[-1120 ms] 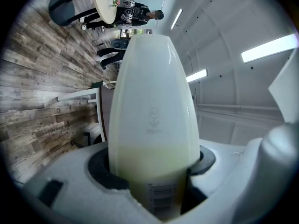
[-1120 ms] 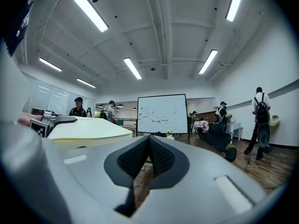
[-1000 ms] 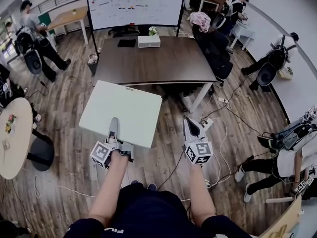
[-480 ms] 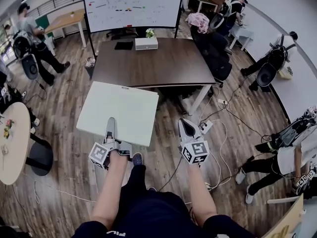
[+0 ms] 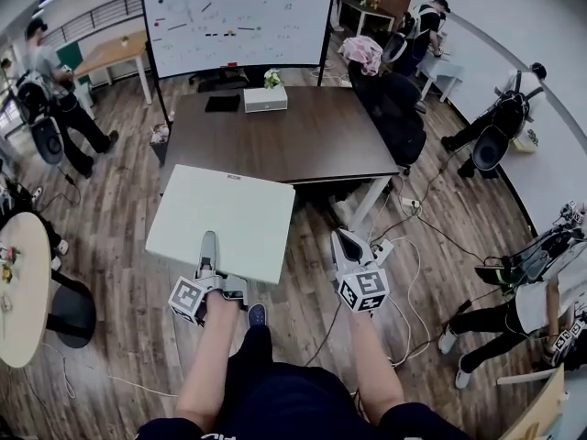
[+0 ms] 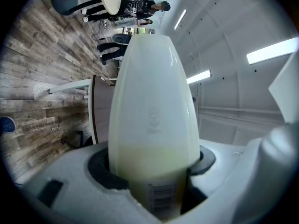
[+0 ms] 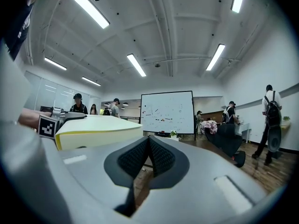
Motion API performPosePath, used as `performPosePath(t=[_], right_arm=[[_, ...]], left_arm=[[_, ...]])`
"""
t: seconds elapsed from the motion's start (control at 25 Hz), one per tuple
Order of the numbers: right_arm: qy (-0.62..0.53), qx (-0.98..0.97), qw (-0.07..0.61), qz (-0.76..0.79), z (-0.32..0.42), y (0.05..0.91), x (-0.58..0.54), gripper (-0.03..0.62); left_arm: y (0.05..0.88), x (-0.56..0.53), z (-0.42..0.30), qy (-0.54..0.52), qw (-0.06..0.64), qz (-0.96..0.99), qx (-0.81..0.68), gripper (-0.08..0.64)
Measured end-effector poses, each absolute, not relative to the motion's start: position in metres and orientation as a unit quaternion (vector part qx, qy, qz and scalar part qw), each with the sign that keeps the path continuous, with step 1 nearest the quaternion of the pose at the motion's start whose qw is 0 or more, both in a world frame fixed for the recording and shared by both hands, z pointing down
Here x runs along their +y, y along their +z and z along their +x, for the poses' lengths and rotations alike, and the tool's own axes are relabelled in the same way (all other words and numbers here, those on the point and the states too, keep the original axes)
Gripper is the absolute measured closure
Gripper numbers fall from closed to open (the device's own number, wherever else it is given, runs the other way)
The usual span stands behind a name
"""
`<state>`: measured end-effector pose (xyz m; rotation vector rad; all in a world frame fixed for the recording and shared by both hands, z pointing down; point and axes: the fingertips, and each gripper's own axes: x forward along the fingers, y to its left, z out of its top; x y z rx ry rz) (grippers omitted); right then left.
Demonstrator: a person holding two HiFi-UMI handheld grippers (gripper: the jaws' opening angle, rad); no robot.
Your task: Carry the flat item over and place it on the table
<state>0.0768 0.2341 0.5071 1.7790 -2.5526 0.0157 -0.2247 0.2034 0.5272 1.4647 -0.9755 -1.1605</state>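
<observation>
Left gripper clamps near edge of white flat panel, held level for carrying; panel's far edge reaches near side of dark table (white box at table's far side). Right gripper short of table, jaws pressed together, empty, apparently not needed.

Your flat item: smooth matt off-white face, yellowish edge; foam or plastic board, can't tell which. Your left gripper and right gripper: matt pale grey plastic shells. On right one, pads dark, finely ribbed, rubber-like. Ahead of you, table: dark brown wood-look top, faint satin sheen. Under you, floor: wood-grain planks, grey-brown, low gloss. Beyond, whiteboard: glossy white.
</observation>
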Motion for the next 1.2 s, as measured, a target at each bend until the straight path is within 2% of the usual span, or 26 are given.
performPosePath(t=[0.6, 1.2], right_arm=[[0.028, -0.831, 0.015, 0.555, 0.062, 0.512, 0.104, 0.584], [0.031, -0.809, 0.020, 0.586, 0.034, 0.488, -0.034, 0.584]], left_arm=[[0.531, 0.088, -0.245, -0.480, 0.488, 0.595, -0.422, 0.256], [0.537, -0.068, -0.272, -0.474, 0.521, 0.585, -0.402, 0.256]])
